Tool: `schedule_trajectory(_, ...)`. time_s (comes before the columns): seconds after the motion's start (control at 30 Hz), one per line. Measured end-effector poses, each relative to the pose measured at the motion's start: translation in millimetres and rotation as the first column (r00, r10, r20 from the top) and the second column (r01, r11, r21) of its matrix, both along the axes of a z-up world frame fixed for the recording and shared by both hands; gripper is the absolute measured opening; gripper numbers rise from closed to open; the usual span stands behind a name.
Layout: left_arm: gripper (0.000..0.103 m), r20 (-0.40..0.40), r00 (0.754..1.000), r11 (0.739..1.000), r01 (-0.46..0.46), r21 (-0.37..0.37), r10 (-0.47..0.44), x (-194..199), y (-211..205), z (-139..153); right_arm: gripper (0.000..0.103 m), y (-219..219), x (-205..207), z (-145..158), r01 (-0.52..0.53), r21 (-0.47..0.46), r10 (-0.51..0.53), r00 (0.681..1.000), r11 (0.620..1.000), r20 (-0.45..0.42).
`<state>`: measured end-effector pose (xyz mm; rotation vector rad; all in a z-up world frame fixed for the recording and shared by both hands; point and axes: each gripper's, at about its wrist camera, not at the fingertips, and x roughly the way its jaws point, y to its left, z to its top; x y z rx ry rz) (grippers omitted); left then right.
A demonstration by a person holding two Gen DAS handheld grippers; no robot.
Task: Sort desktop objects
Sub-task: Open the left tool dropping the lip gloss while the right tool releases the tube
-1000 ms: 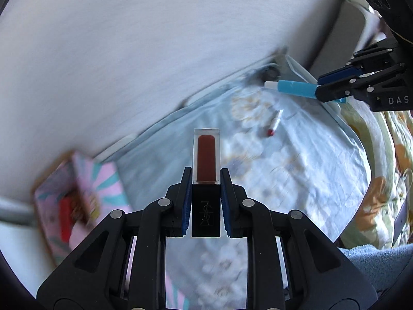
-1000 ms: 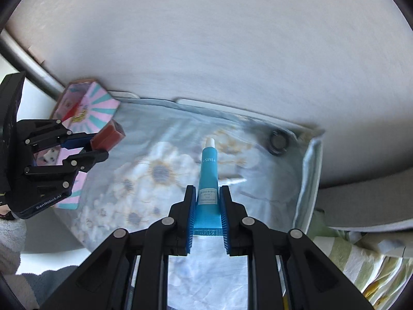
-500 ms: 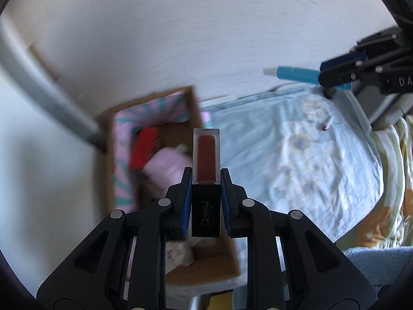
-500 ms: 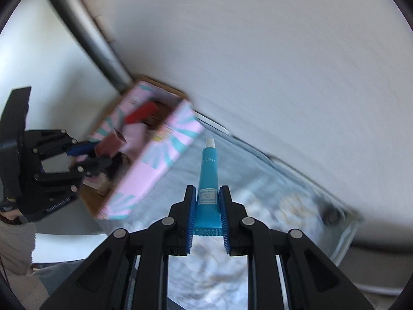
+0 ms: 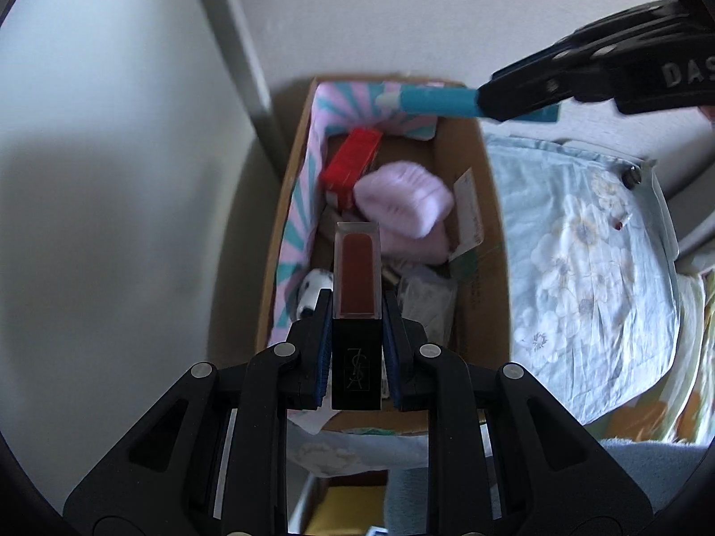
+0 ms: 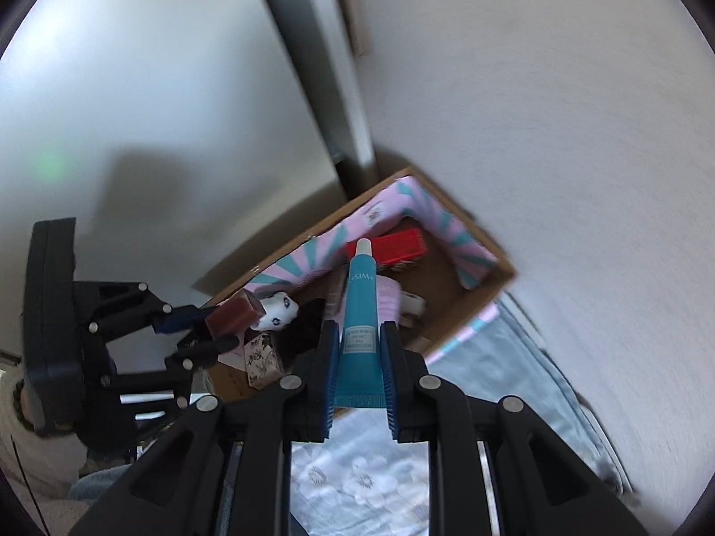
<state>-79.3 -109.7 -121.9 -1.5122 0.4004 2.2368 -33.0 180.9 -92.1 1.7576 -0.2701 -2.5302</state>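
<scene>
Left gripper [image 5: 357,353]: blue pads clamped on the black cap of a square-sectioned lip-colour bottle with clear walls and dark red fill [image 5: 357,277]. We read the monogram "YSL" on the cap. It hangs over the near end of the open brown cardboard box lined with pink-and-teal striped card [image 5: 491,205]. We judge it light, rigid and slick-sided; the clear part may crack if dropped from height. The flat cap faces suit the pads, so the present hold looks sound.

Right gripper [image 6: 357,370]: jaws closed on the crimped end of a teal squeeze tube with a white cap [image 6: 359,303]. Print on it is upside down; we make out "SIW"-like letters, the rest too small. The tube is soft and light; squeezing mid-body could push contents out, so the flat crimp is the better place. It points over the same box. From the left view the right gripper's housing shows "DAS".

In the box: a red carton [image 5: 351,165], a lilac fluffy bundle [image 5: 402,205], a white spotted soft item [image 5: 313,290]. Beside the box, a pale blue floral cloth [image 5: 581,290].
</scene>
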Motion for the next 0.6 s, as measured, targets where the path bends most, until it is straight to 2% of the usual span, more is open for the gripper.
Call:
schedule_trajectory(0.2,0.018,0.038,0.999,1.0,0.014,0.008,-0.014,3.1,2.5,-19.9,0.017,-12.1,-21.5,-40.2,-0.034,-0.006,0.034,0.996,0.999,0.084)
schedule_trajectory(0.47,0.02,0.038,0.999,0.999,0.034,0.006,-0.034,0.3,7.5,-17.7,0.017,-13.6,-24.6,-49.7,-0.043,-0.02,0.046,0.991,0.999,0.128)
schedule_trajectory(0.5,0.037,0.05,0.997,0.998,0.055,0.001,-0.055,0.9,11.3,-18.6,0.017,-14.7,-25.4,-51.1,-0.049,-0.02,0.052,0.989,0.999,0.135)
schedule_trajectory(0.53,0.072,0.071,0.994,0.997,0.081,-0.007,-0.08,2.4,16.4,-20.2,0.018,-15.8,-26.0,-52.5,-0.053,-0.023,0.056,0.988,0.998,0.142)
schedule_trajectory(0.6,0.103,0.083,0.99,0.993,0.119,-0.014,-0.117,6.6,25.2,-23.0,0.041,-17.3,-26.7,-56.1,-0.045,-0.029,0.049,0.985,0.999,0.168)
